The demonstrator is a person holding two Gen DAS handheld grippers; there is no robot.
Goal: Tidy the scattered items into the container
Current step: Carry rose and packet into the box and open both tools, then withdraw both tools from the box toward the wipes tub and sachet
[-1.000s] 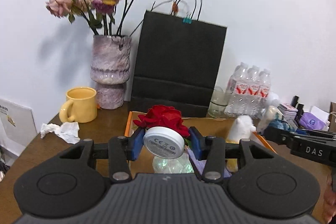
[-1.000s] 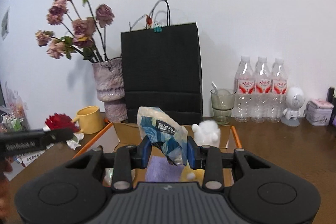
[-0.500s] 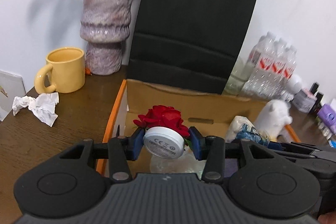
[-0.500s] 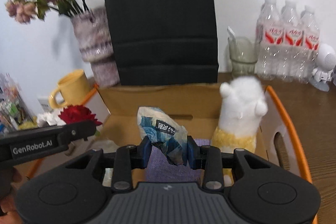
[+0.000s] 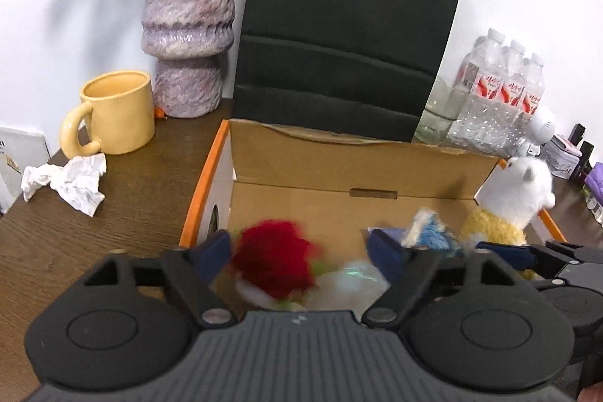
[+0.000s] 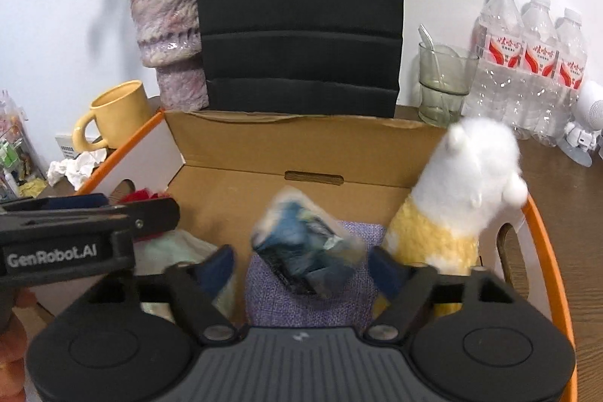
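Dark wood table [image 5: 124, 213], white wall [image 5: 75, 25] behind

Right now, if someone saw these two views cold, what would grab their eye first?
The blurred red rose between the opening jaws of the left hand-held gripper, over the orange-rimmed cardboard box. Next, the blue snack packet, also blurred and untouched by the pads, between the opening jaws of the right hand-held gripper. The white-and-yellow plush toy stands upright in the box's right corner.
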